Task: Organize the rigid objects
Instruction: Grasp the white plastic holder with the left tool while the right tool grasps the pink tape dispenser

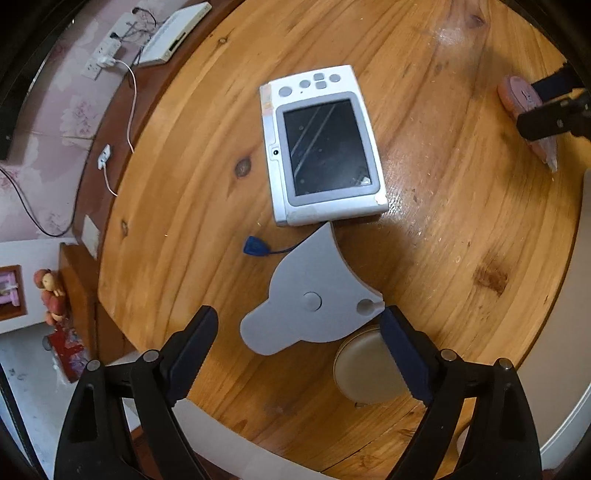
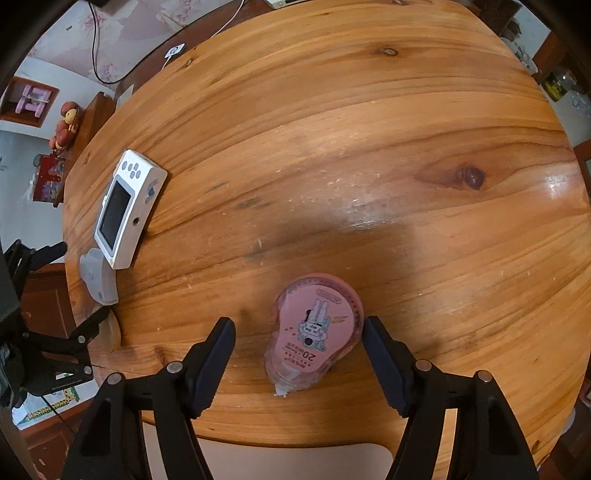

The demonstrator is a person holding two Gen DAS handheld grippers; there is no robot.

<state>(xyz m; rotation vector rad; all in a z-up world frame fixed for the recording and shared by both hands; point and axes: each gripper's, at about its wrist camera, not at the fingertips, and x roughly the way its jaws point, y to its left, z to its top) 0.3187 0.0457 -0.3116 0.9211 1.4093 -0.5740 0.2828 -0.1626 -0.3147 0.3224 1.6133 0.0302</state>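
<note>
A white handheld device with a dark screen [image 1: 323, 146] lies on the round wooden table [image 1: 461, 240]; it also shows in the right wrist view [image 2: 127, 206]. A grey flat plastic piece [image 1: 314, 299] lies just in front of it, between the fingers of my open left gripper [image 1: 299, 349], and shows at the table's left edge [image 2: 98, 278]. A pink correction tape dispenser [image 2: 317, 328] lies between the fingers of my open right gripper [image 2: 299, 363], touching neither clearly; it also shows far right [image 1: 524, 110].
A round beige object [image 1: 369, 369] sits below the grey piece by my left gripper's right finger. A small blue tag on a cord [image 1: 255, 246] lies left of the grey piece. A power strip [image 1: 105, 55], cables and a white box [image 1: 175, 33] lie beyond the table.
</note>
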